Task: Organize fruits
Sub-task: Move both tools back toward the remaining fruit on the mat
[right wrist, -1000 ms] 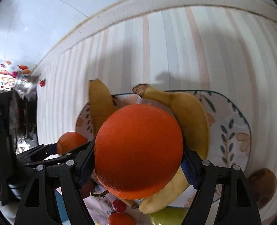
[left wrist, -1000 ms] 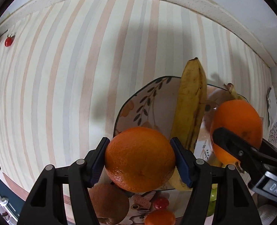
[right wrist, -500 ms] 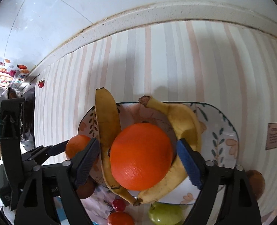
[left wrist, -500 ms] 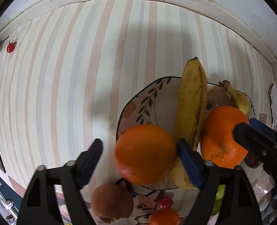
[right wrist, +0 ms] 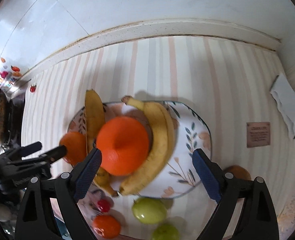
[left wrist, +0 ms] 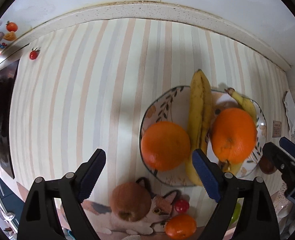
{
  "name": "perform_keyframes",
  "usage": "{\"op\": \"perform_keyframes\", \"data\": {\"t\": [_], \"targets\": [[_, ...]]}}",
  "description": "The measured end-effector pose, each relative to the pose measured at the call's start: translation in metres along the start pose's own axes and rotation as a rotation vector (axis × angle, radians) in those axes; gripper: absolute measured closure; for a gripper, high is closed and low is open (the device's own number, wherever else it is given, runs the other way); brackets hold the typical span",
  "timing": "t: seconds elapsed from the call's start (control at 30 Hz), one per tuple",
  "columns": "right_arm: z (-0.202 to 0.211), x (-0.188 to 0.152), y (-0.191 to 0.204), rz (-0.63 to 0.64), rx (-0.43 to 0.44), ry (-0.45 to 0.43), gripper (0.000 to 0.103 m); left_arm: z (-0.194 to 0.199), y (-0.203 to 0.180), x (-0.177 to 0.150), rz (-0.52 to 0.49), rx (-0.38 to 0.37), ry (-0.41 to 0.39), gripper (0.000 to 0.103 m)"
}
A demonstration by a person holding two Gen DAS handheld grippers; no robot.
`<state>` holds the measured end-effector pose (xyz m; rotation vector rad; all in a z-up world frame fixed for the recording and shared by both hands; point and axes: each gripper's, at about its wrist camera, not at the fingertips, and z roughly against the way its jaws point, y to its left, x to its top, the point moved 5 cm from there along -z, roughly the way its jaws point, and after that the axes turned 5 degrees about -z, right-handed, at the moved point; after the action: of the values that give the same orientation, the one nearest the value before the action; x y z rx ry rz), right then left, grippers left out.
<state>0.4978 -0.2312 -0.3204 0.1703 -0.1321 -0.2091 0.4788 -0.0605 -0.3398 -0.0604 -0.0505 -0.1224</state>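
left gripper (left wrist: 148, 172) jaws apart, empty | right gripper (right wrist: 146, 172) jaws apart, empty | two oranges (left wrist: 165, 145) and bananas (left wrist: 199, 120) in plate (left wrist: 159, 108)

Plate (left wrist: 262, 120) on striped mat (left wrist: 87, 100), holding two bananas (left wrist: 199, 120) and two oranges (left wrist: 165, 146), one orange at each side of the left banana. In front of plate: brown fruit (left wrist: 130, 201), small red fruit (left wrist: 181, 206), tangerine (left wrist: 180, 228), two green fruits (right wrist: 149, 210).
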Motion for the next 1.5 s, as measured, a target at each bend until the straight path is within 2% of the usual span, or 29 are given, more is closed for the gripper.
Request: {"op": "perform_keyframes", "data": {"t": [0.2,0.33,0.43,0.67,1.07,1.17,1.27,1.5], "targets": [[0.020,-0.026,-0.008,0.020,-0.004,-0.029,0.009,0.027,-0.002,-0.022,-0.022,-0.010,-0.036,0.015],[0.042,-0.044,-0.011,0.039,-0.016,-0.083,0.009,0.041,-0.014,-0.033,-0.037,-0.021,-0.081,0.015],[0.063,-0.059,-0.013,0.043,-0.017,-0.123,0.009,0.053,-0.017,-0.043,-0.039,-0.009,-0.117,0.015],[0.116,-0.089,-0.018,0.035,0.000,-0.213,0.009,0.094,-0.022,-0.067,-0.037,-0.042,-0.191,0.015],[0.199,-0.123,-0.014,0.049,0.043,-0.345,0.009,0.158,-0.036,-0.105,-0.062,-0.051,-0.323,0.015],[0.208,-0.130,-0.012,0.039,0.073,-0.341,0.009,0.164,-0.037,-0.113,-0.055,-0.060,-0.335,0.015],[0.200,-0.134,-0.017,0.019,0.088,-0.308,0.009,0.157,-0.034,-0.119,-0.037,-0.059,-0.320,0.015],[0.127,-0.143,-0.054,-0.096,0.127,-0.136,0.009,0.099,-0.024,-0.132,0.001,-0.027,-0.181,0.015]]}}
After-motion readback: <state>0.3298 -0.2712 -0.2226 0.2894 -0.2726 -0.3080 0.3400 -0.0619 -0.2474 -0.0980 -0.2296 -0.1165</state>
